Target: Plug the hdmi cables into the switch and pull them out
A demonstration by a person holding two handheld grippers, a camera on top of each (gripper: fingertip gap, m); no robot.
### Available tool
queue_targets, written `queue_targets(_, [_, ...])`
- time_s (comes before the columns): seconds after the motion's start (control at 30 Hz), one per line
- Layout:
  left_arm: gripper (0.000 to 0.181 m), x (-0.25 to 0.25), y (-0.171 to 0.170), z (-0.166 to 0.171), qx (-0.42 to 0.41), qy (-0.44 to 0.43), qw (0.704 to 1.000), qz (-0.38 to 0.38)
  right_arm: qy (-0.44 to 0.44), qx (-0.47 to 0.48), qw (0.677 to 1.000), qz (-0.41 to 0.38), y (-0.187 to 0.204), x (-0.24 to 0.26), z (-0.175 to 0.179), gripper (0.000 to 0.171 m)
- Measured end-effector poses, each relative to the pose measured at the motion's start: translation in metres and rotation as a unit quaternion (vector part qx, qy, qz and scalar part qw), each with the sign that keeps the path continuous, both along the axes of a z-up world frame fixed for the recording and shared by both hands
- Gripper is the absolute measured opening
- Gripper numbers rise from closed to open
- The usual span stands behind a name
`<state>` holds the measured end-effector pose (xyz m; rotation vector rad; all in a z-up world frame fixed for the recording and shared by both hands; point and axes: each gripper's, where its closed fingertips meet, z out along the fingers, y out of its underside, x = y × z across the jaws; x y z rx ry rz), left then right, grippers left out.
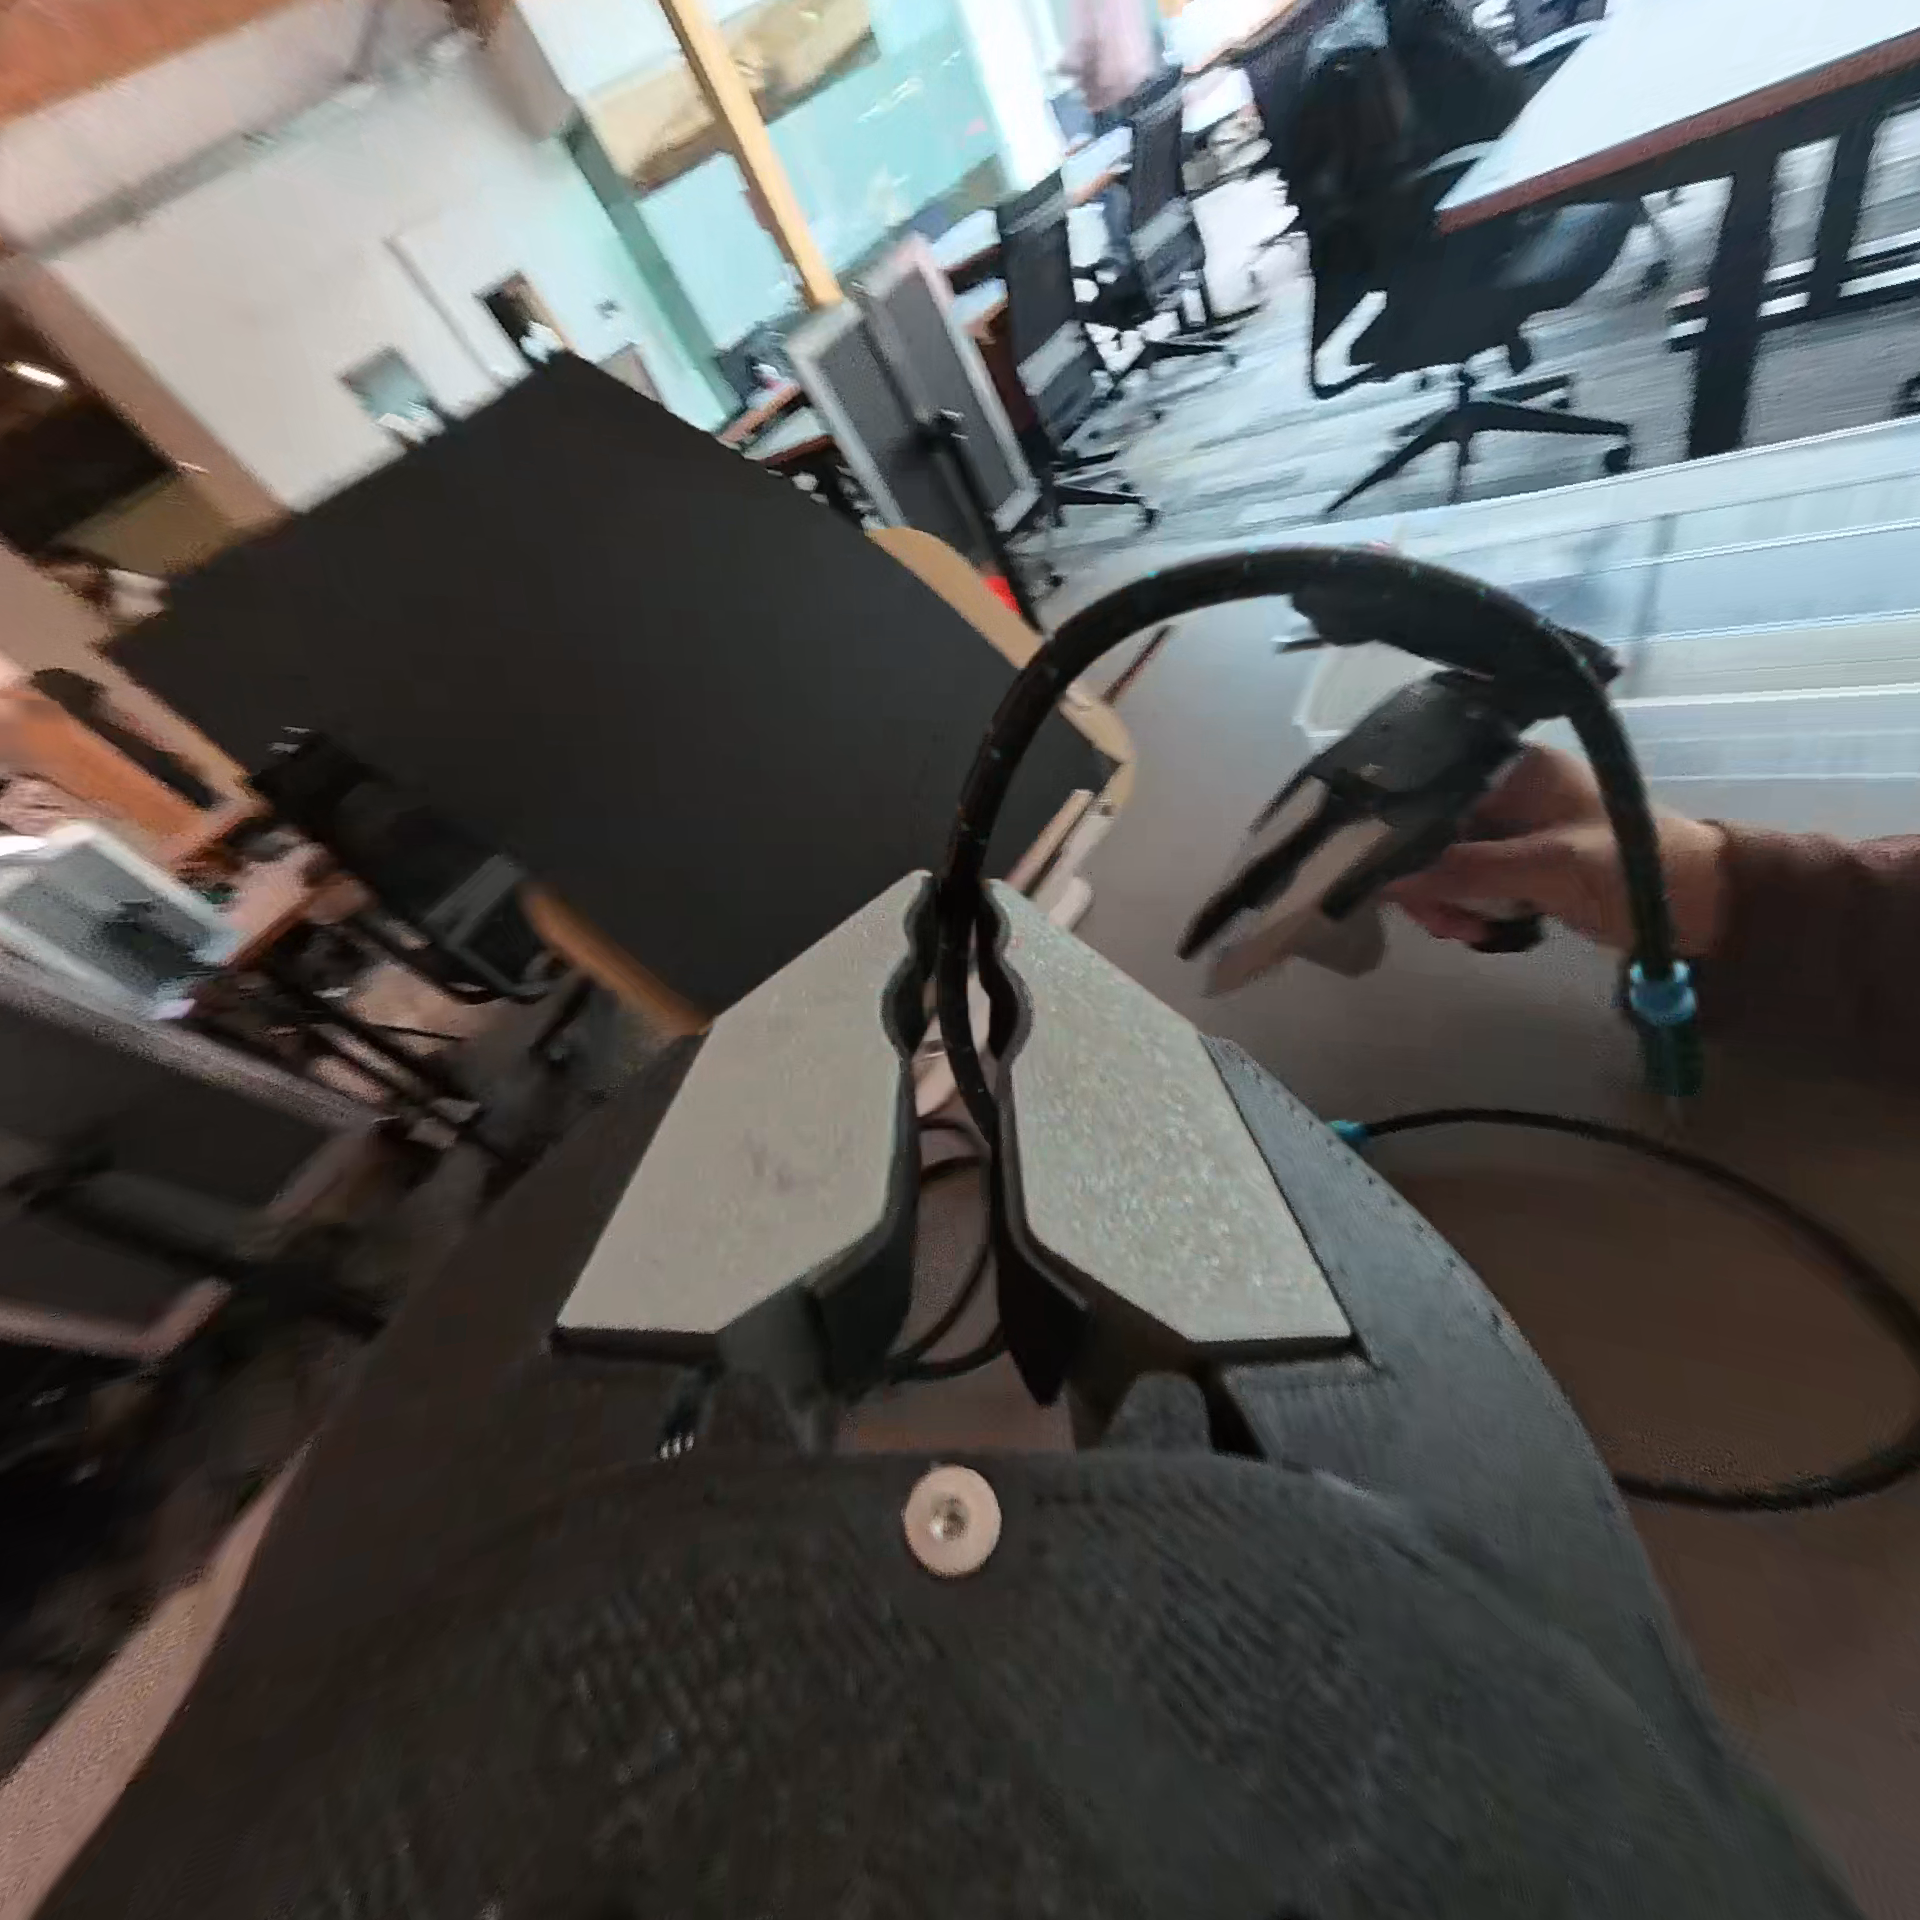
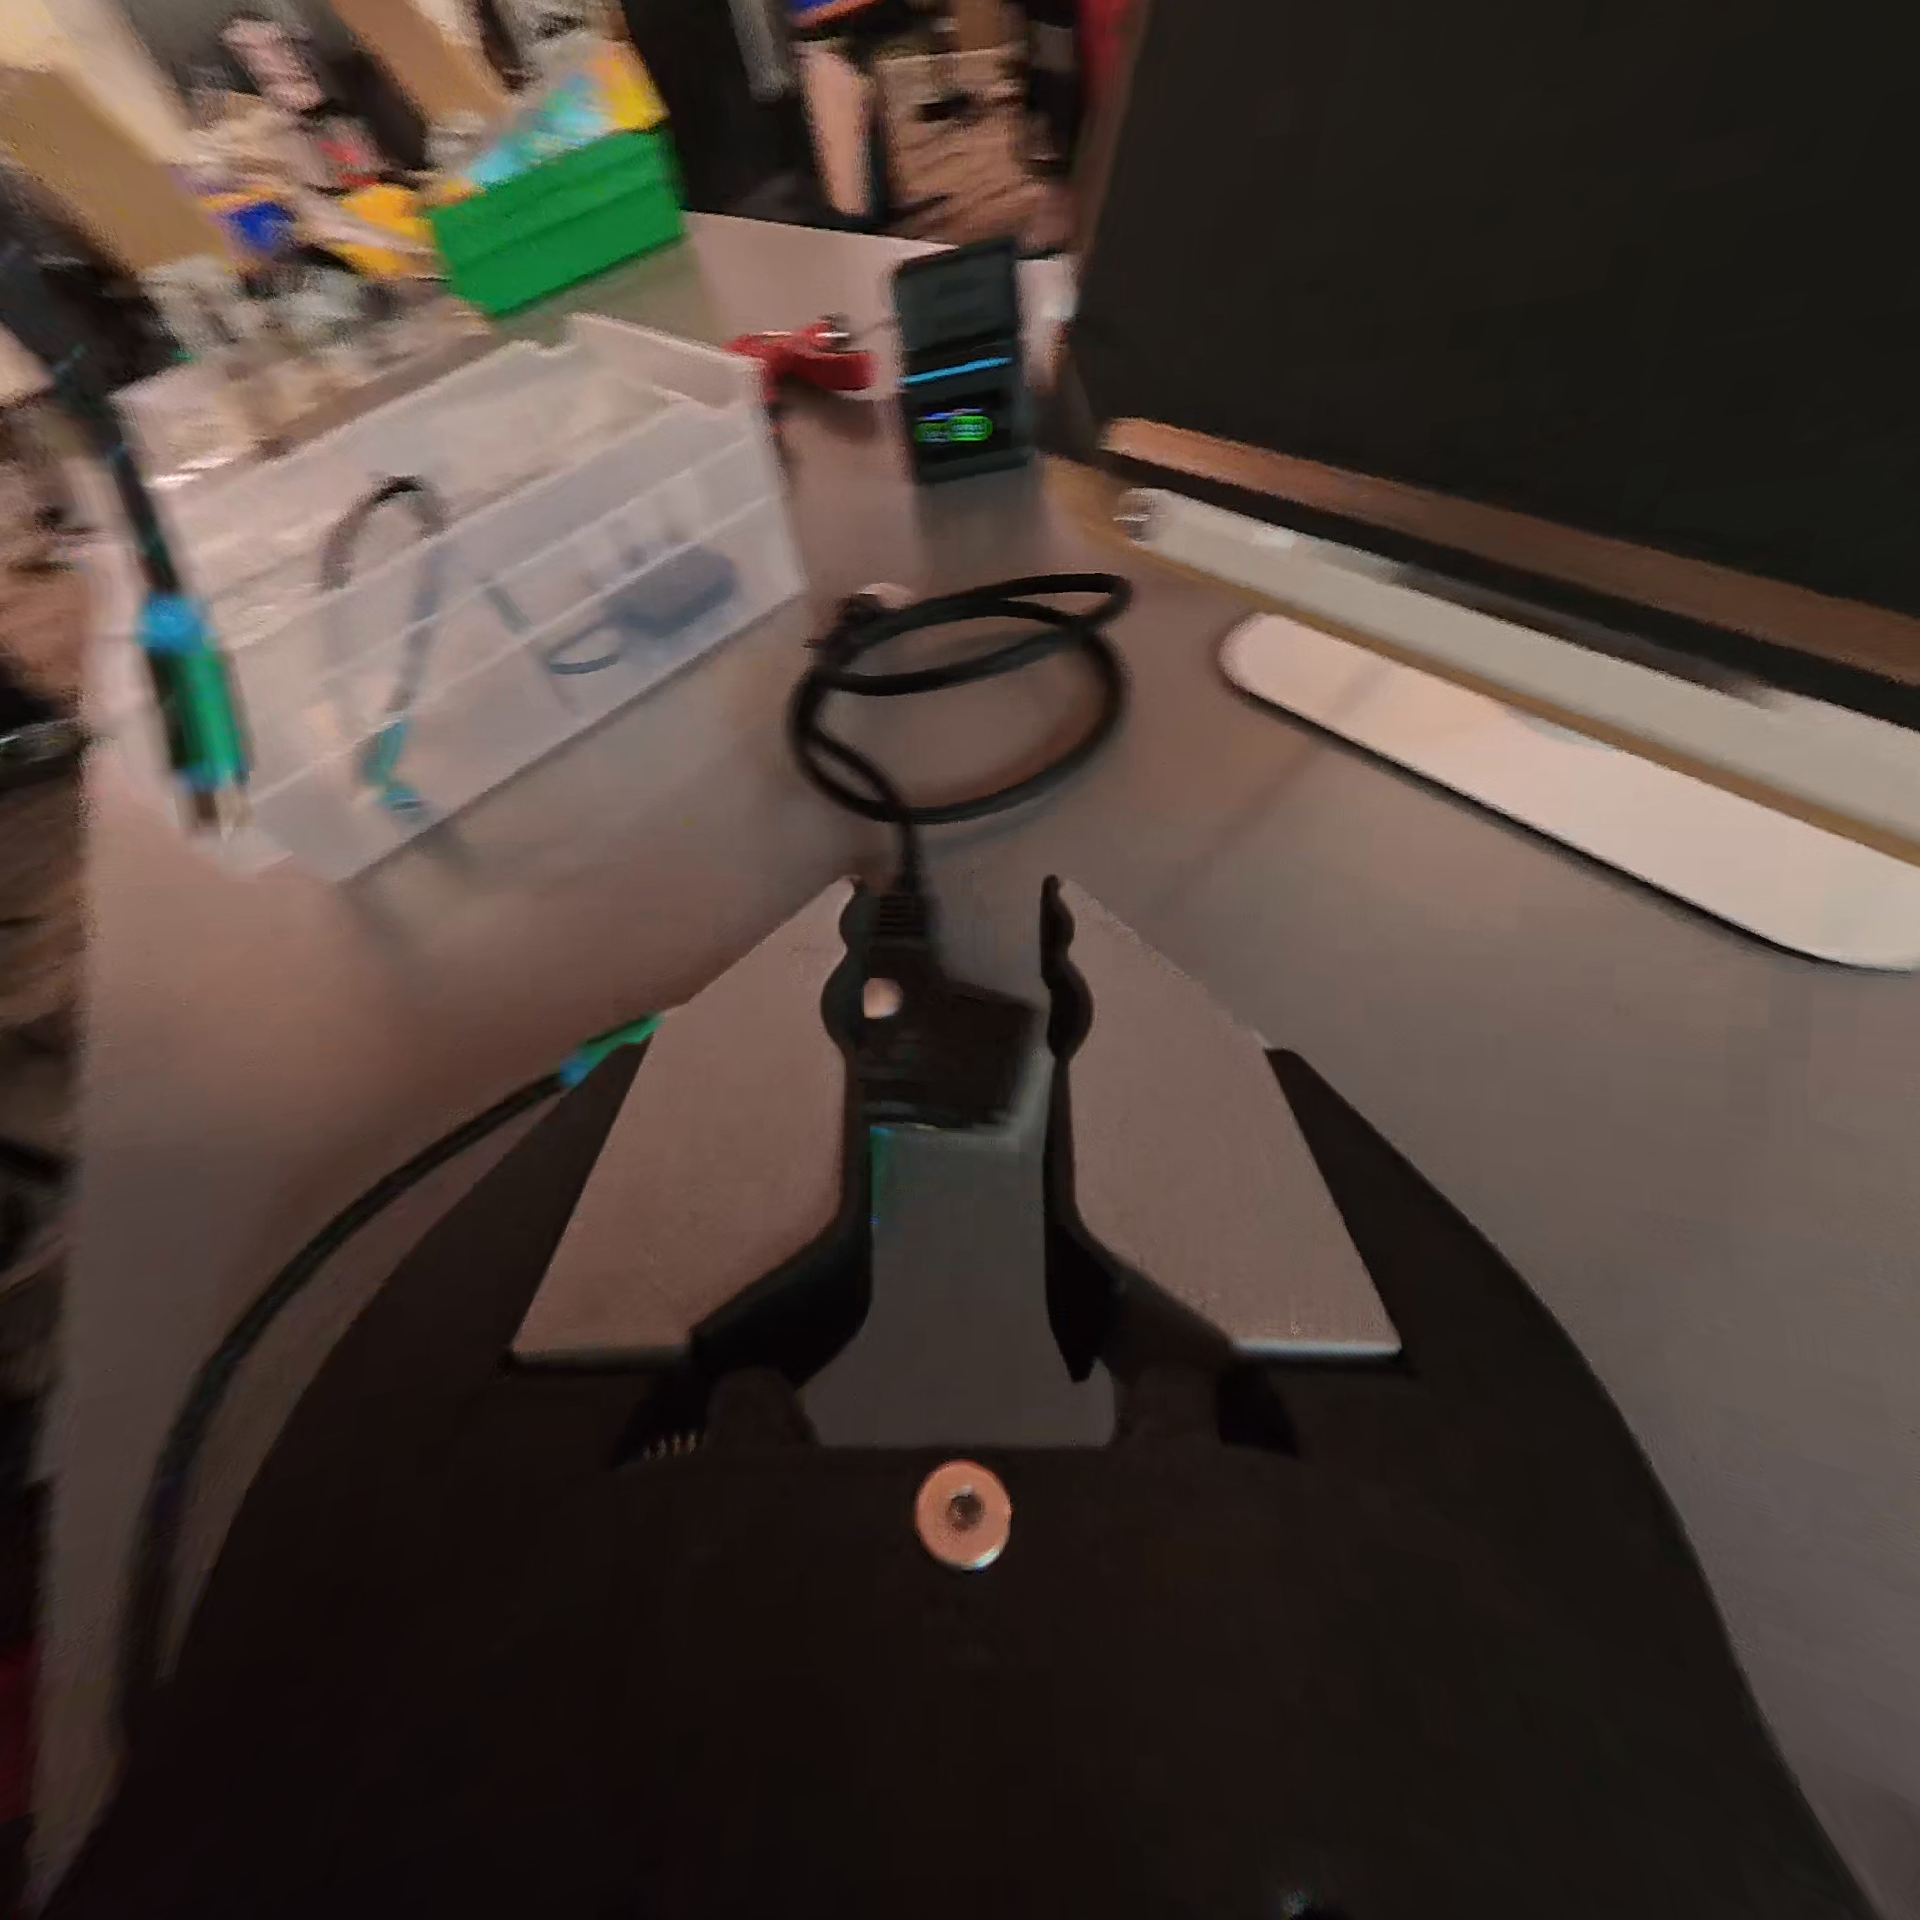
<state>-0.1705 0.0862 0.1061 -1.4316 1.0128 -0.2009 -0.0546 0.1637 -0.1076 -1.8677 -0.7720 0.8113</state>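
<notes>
Left tongs (image 1: pixel 961 914) clenched on the braided HDMI cable (image 1: pixel 1247 582), its blue-collared plug (image 1: pixel 1662 1029) dangling free above the worktop (image 1: pixel 1558 1299). Right tongs (image 2: pixel 951 904) stand parted around the grey switch (image 2: pixel 956 1174), seemingly not gripping. Steadying the switch before aligning the plug is advisable. Only the right view shows the switch's already seated black cable (image 2: pixel 966 707).

The left gripper (image 1: pixel 961 935), lifted above a brown table (image 1: pixel 1662 1299), pinches a black HDMI cable (image 1: pixel 1195 587) between its closed fingertips. The cable arches up and to the right, then hangs down, ending in a blue-collared plug (image 1: pixel 1665 1023) dangling in the air. Behind the arch, a hand (image 1: pixel 1558 862) holds the right gripper (image 1: pixel 1210 961). A second black cable (image 1: pixel 1714 1174) curves across the table. The office background is blurred.
</notes>
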Motion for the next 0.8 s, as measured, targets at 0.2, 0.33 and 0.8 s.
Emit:
queue_targets(0.2, [0.031, 0.098, 0.011, -0.132, -0.23, -0.016, 0.964, -0.133, -0.06, 0.073, 0.977, -0.192, 0.036, 0.07, 0.014, 0.033])
queue_targets(0.33, [0.033, 0.111, 0.029, -0.182, -0.257, -0.024, 0.958, -0.125, -0.069, 0.066, 0.977, -0.191, 0.038, 0.066, 0.006, 0.034])
queue_targets(0.8, [0.032, 0.078, 0.084, -0.24, -0.136, 0.022, 0.99, 0.025, -0.195, 0.143, 0.871, -0.429, 0.053, 0.153, 0.025, 0.03])
